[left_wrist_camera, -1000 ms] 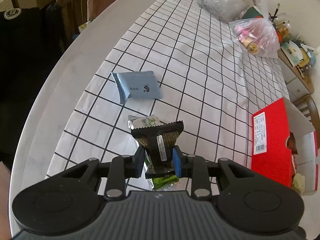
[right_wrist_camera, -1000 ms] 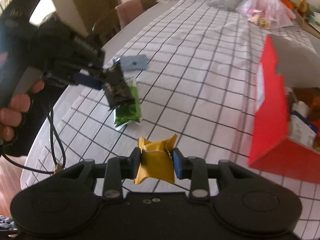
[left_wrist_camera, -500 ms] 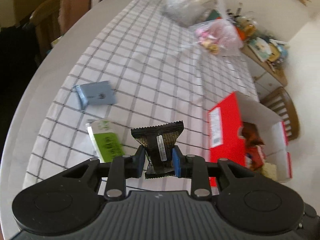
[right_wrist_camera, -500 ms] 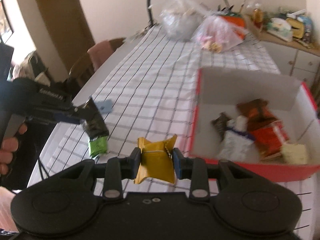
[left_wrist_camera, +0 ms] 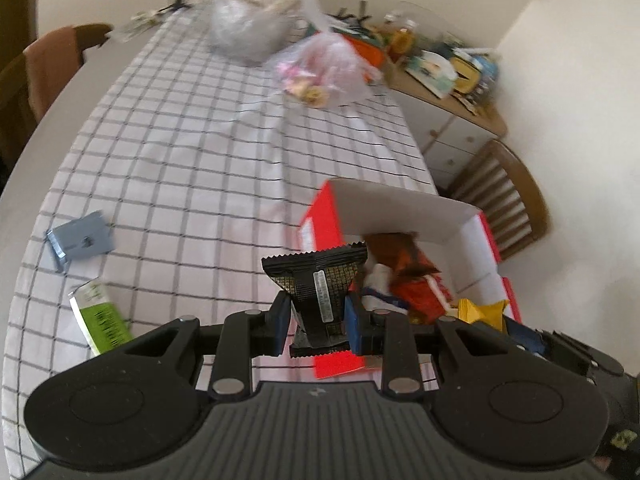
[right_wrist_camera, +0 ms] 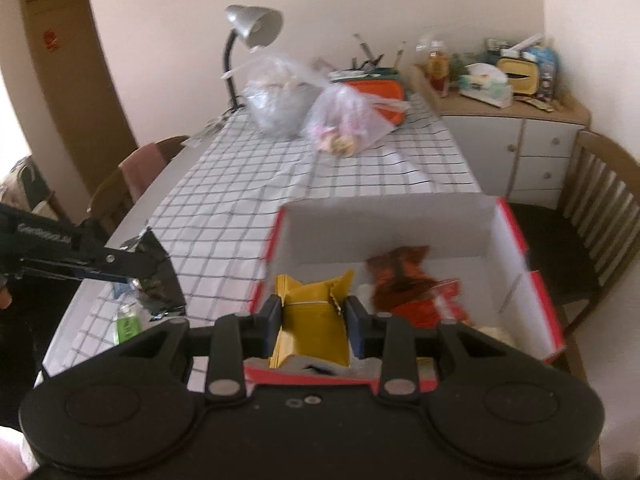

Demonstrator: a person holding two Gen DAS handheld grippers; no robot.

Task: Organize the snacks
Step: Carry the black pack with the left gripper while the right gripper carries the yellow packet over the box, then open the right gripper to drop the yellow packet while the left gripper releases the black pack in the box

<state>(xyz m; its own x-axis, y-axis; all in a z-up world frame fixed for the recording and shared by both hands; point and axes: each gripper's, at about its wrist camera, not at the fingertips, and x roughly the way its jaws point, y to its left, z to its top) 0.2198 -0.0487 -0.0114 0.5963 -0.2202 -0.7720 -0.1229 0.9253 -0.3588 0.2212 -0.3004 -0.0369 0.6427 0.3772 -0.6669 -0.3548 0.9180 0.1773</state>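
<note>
The white tablecloth with a black grid [left_wrist_camera: 192, 168] now lies lower and further behind both tools than a second ago, and the open red cardboard box with white inner walls [right_wrist_camera: 516, 232], then off to the right, sits straight ahead of and beneath them. The right gripper [right_wrist_camera: 314, 318] has come over the box's near wall, its jaws clamped on the crinkled yellow snack packet [right_wrist_camera: 312, 312], which hangs above the box floor beside the brown and red wrappers [right_wrist_camera: 408, 284] inside. The left gripper [left_wrist_camera: 316, 314] is pinched tight on the black foil snack packet [left_wrist_camera: 320, 280], held upright at the box's near left corner. Behind it to the left, the green packet [left_wrist_camera: 102, 320] and the grey-blue packet [left_wrist_camera: 80, 242] lie on the cloth.
</note>
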